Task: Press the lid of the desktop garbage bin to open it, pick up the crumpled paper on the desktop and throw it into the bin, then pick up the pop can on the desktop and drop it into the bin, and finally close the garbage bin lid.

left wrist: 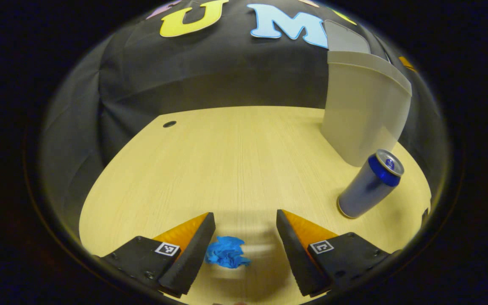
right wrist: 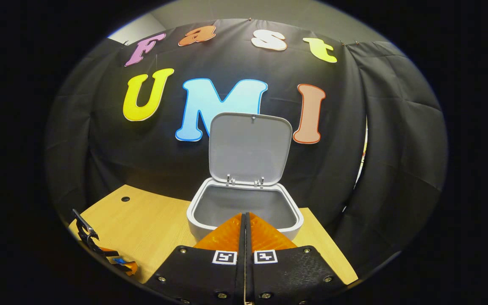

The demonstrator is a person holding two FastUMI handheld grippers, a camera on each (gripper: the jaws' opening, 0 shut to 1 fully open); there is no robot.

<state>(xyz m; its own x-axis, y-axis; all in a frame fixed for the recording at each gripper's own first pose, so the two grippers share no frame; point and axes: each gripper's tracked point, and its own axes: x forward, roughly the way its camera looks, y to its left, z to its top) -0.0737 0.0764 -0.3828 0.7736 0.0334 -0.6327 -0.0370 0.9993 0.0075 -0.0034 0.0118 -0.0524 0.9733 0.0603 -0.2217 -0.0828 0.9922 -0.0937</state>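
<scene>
In the left gripper view, a crumpled blue paper (left wrist: 226,252) lies on the wooden desktop (left wrist: 235,169) between the fingers of my left gripper (left wrist: 244,224), closer to the left finger. That gripper is open and its jaws stand wide apart around the paper. A blue pop can (left wrist: 370,183) stands upright at the right, in front of the pale grey bin (left wrist: 364,114). In the right gripper view, the bin (right wrist: 244,212) stands with its lid (right wrist: 250,146) raised upright. My right gripper (right wrist: 244,218) hovers in front of the bin's near rim, shut with nothing held.
A small dark hole (left wrist: 169,124) marks the desktop's far left corner. The left gripper (right wrist: 100,250) shows at the lower left of the right gripper view, low over the desktop (right wrist: 155,224). Black cloth walls close in behind and at the sides.
</scene>
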